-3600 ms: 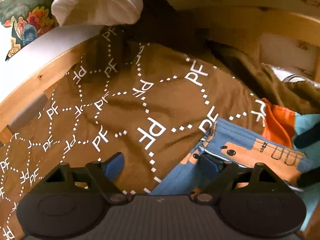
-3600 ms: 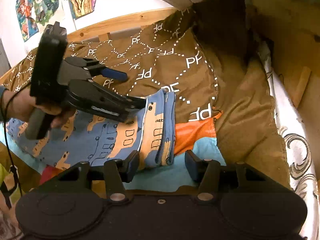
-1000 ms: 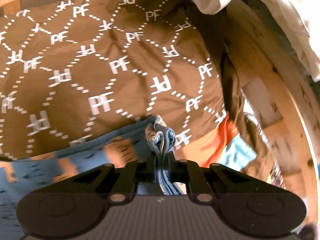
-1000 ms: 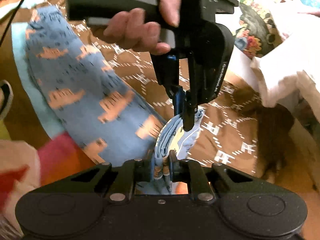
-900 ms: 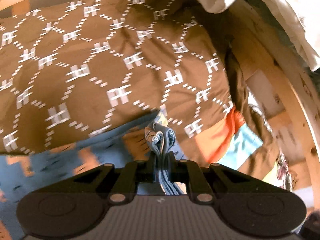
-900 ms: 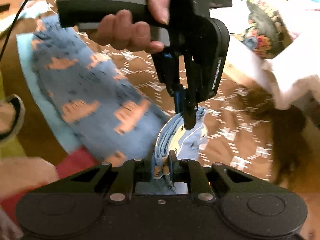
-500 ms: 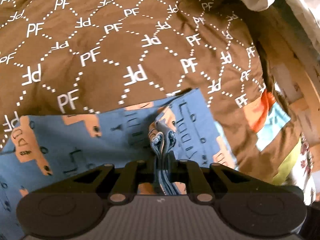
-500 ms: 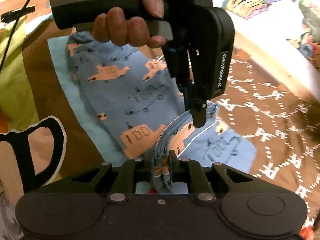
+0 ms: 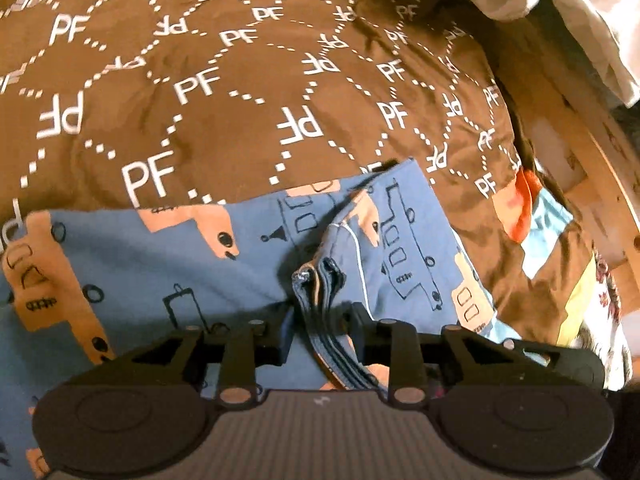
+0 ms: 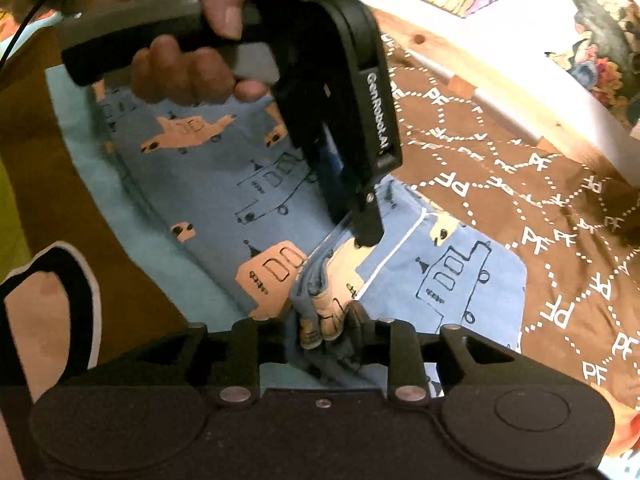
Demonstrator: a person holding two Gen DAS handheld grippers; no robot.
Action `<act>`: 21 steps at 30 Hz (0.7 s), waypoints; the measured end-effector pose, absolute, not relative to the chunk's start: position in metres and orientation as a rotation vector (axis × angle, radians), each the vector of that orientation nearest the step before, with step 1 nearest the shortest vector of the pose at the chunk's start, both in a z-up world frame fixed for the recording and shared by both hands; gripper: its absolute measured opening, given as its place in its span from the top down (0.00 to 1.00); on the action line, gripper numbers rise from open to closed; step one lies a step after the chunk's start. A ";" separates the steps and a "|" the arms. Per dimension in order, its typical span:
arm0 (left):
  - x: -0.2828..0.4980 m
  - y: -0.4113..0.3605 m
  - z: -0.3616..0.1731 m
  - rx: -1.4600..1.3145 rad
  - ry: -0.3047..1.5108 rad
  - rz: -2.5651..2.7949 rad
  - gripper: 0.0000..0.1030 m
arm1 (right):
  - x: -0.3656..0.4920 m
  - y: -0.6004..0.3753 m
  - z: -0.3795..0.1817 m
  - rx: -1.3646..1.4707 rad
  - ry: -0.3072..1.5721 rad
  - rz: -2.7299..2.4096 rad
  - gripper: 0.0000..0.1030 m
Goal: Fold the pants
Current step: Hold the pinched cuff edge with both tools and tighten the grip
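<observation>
Blue cotton pants [image 9: 168,264] with orange vehicle prints, spread flat over a brown blanket [image 9: 240,92] lettered PF. Bunched layered edge standing between the fingers of the left gripper [image 9: 320,332], jaws opening, pads just clear of the cloth. Same with the right gripper [image 10: 320,332]: jaws opening, folded edge loose in the gap. Left hand [image 10: 188,60] above, beyond it.

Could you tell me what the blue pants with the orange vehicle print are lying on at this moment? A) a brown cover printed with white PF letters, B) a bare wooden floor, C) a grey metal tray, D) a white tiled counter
A: the blue pants lie spread on the brown cover, whose white PF letters and dotted lines show all around the cloth in both wrist views.
</observation>
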State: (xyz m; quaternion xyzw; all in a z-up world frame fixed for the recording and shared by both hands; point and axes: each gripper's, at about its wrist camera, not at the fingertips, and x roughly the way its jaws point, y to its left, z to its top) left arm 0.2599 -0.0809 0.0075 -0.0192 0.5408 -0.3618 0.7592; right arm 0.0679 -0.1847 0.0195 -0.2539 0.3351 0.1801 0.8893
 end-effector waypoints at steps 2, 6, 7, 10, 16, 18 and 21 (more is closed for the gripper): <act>0.262 -0.077 0.006 -0.079 1.176 -0.778 0.69 | 0.066 -0.183 0.017 -0.520 0.677 0.358 0.70; 0.263 -0.075 0.004 -0.105 1.156 -0.758 0.76 | 0.061 -0.181 0.016 -0.524 0.644 0.331 0.69; 0.263 -0.076 0.004 -0.107 1.155 -0.751 0.78 | 0.060 -0.180 0.015 -0.523 0.641 0.321 0.69; 0.261 -0.080 0.004 -0.096 1.143 -0.742 0.84 | 0.059 -0.179 0.015 -0.521 0.633 0.310 0.71; 0.251 -0.084 0.011 -0.044 1.094 -0.724 0.89 | 0.059 -0.179 0.014 -0.490 0.629 0.291 0.83; 0.248 -0.084 0.015 -0.040 1.084 -0.724 0.90 | 0.059 -0.181 0.014 -0.473 0.628 0.286 0.86; 0.246 -0.083 0.020 -0.040 1.079 -0.726 0.90 | 0.057 -0.184 0.015 -0.454 0.622 0.278 0.87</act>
